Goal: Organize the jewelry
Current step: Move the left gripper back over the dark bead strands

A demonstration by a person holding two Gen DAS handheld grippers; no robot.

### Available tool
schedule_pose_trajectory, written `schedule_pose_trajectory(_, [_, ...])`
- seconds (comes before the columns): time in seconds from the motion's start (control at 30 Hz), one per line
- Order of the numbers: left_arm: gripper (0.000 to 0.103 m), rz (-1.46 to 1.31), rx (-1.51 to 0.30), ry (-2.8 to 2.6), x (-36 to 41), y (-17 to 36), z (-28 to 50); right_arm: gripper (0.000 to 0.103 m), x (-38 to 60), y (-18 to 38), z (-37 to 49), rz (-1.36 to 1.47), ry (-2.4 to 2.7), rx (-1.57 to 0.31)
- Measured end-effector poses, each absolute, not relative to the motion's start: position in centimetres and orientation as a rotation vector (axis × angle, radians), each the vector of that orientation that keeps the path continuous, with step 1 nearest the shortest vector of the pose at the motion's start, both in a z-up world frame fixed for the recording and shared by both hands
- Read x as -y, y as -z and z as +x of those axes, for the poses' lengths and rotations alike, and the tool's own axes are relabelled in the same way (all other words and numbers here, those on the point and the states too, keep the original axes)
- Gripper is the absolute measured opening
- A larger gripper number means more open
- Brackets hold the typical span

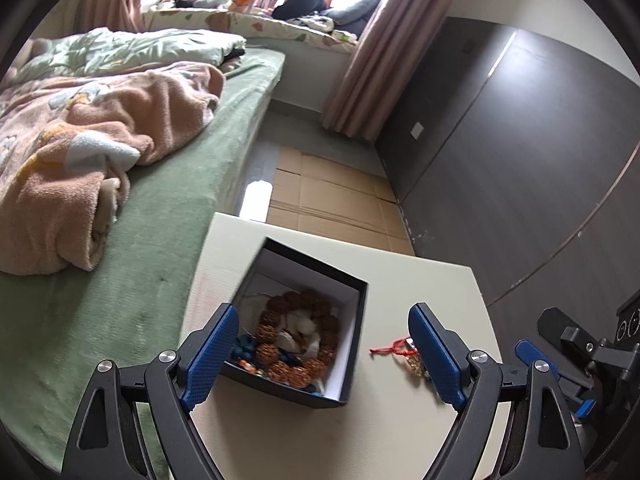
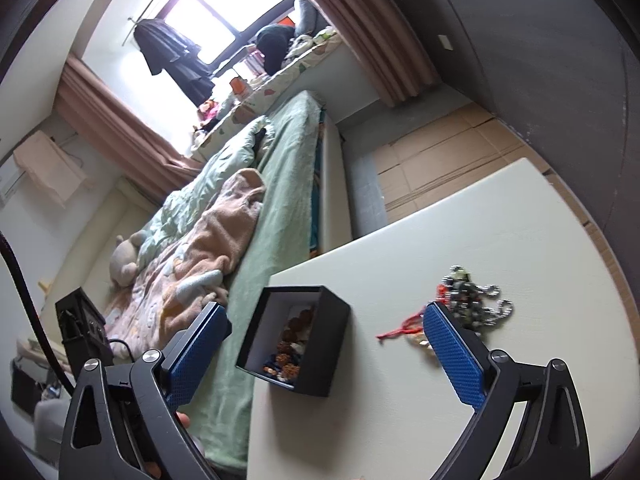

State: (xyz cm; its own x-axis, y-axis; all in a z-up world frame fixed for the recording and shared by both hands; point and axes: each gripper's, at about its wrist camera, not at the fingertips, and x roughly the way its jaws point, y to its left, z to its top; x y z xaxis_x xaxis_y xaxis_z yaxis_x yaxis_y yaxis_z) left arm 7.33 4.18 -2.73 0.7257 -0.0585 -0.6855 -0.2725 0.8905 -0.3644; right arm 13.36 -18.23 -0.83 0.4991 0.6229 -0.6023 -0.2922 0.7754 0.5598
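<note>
A black open box (image 1: pixel 352 344) with white inner walls stands on the cream table (image 1: pixel 420 280). It holds a brown bead bracelet (image 1: pixel 280 344) and blue beads. My left gripper (image 1: pixel 322 354) is open and empty, just above the box. A red-corded charm (image 1: pixel 394 348) lies right of the box. In the right wrist view the box (image 2: pixel 332 344) sits left, the red-corded charm (image 2: pixel 404 330) and a dark bead bracelet with silver clasps (image 2: pixel 476 296) lie right. My right gripper (image 2: pixel 324 354) is open and empty, above the table between box and jewelry.
A bed (image 1: pixel 168 200) with green sheet and peach blanket (image 1: pixel 80 136) runs along the table's left side. Cardboard (image 1: pixel 332 196) covers the floor beyond the table. A dark wardrobe (image 1: pixel 520 152) stands to the right. The right gripper's body (image 1: pixel 576 344) shows at the right edge of the left wrist view.
</note>
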Motion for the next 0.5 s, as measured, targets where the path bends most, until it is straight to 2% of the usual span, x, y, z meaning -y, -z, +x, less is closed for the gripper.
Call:
schedule_pose_trajectory(0.13, [0.087, -0.445, -0.763, -0.102, -2.6, 2.8, 7.6, 0.103, 19.6, 0.8, 13.2, 0.397, -0.538, -0.890])
schedule_pose_trajectory(0.5, [0.087, -0.349, -0.774, -0.046, 1.6, 3.3, 8.4, 0.103, 24.4, 0.5, 13.1, 0.385, -0.442, -0.864])
